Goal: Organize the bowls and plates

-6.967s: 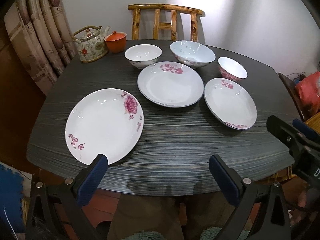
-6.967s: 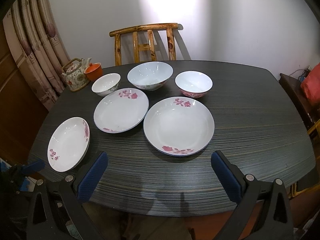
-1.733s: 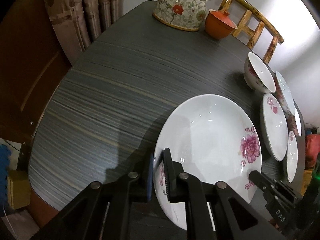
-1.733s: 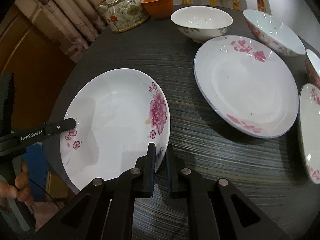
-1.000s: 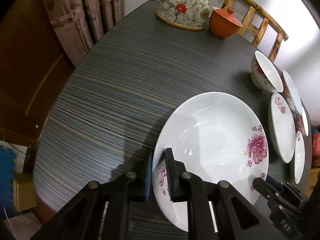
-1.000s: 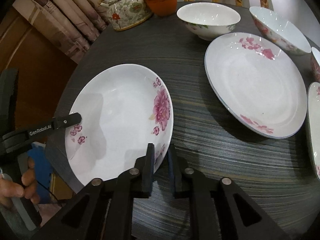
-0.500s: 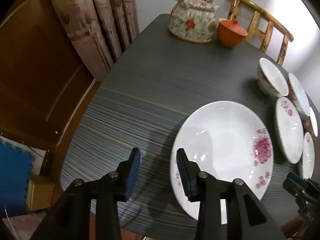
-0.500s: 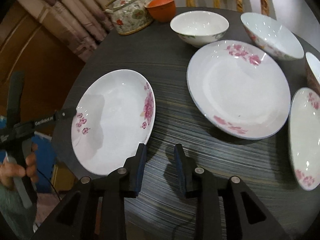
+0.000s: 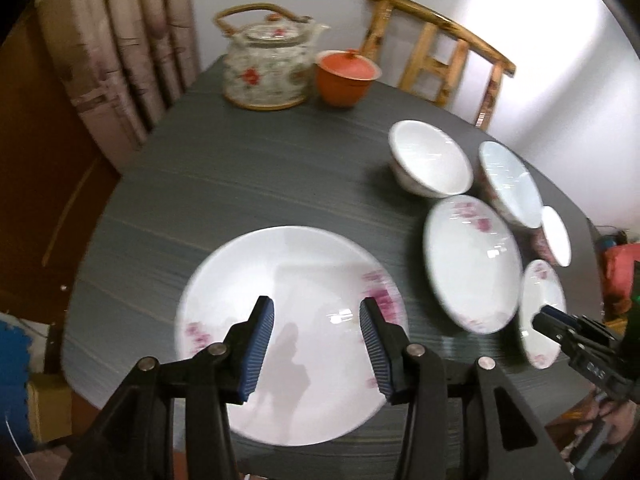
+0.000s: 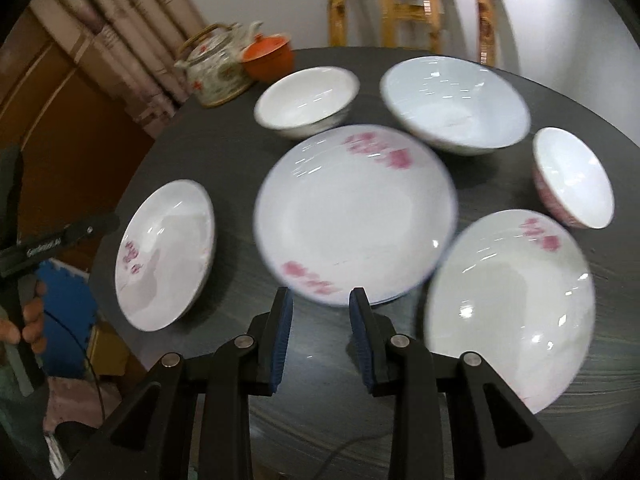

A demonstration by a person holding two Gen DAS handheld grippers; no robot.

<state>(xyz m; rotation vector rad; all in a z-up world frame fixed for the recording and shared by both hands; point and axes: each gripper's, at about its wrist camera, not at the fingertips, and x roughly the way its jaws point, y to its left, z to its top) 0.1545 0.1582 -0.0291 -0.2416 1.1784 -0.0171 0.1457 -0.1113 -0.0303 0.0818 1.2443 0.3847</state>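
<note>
Both grippers free, fingers apart, nothing held. Left gripper (image 9: pixel 317 322) hovers over oval plate (image 9: pixel 288 280) lying flat at near-left table (image 9: pixel 240 168) edge. Right gripper (image 10: pixel 320 310) sits just short of middle plate (image 10: pixel 356 212). Judged step: btwn grasps, stacking not begun. Next: nip middle plate's near rim, lift w/o tilt; frames blurred.

- White plate (image 9: pixel 292 280) with pink flowers
- Dark grey streaked surface (image 9: pixel 240 176)
- Orange lidded cup (image 9: pixel 346 76)
- Floral cream teapot (image 9: pixel 266 66)
- Blue claw pads (image 10: pixel 282 340)
</note>
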